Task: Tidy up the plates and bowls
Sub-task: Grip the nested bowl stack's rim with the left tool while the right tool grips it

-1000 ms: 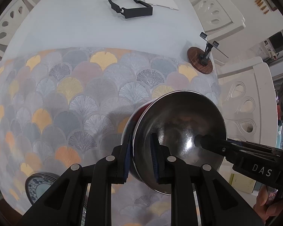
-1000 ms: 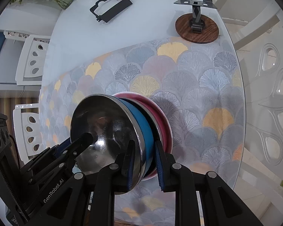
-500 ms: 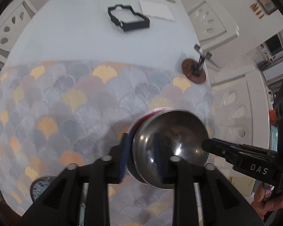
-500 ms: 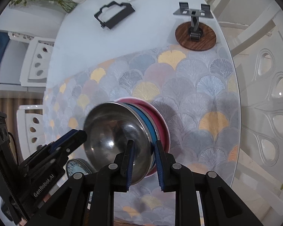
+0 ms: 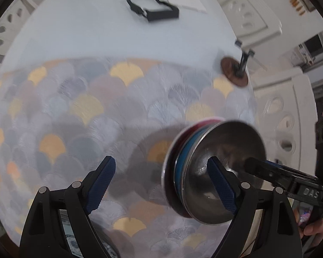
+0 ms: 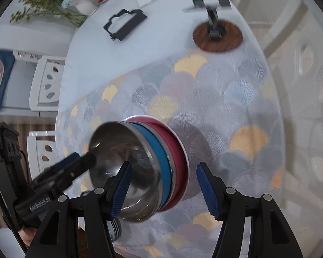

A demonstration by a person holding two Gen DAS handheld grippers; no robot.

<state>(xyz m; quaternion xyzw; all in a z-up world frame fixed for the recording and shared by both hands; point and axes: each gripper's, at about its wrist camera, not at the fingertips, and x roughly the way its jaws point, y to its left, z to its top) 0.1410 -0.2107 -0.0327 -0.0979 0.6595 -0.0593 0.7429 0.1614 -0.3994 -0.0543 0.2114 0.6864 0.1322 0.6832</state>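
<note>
Right wrist: apparently three nested bowls (image 6: 152,167).

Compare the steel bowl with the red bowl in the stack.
The steel bowl is shiny, mirror-like metal; the red bowl is a matt, coloured piece with a pale rim. The steel bowl sits on top, its whole inside showing; the red bowl is lowest, only its rim and side visible. The steel bowl nests on the blue bowl; the red bowl lies under it, nearest the patterned mat. Both are round and nested in one stack.
</note>
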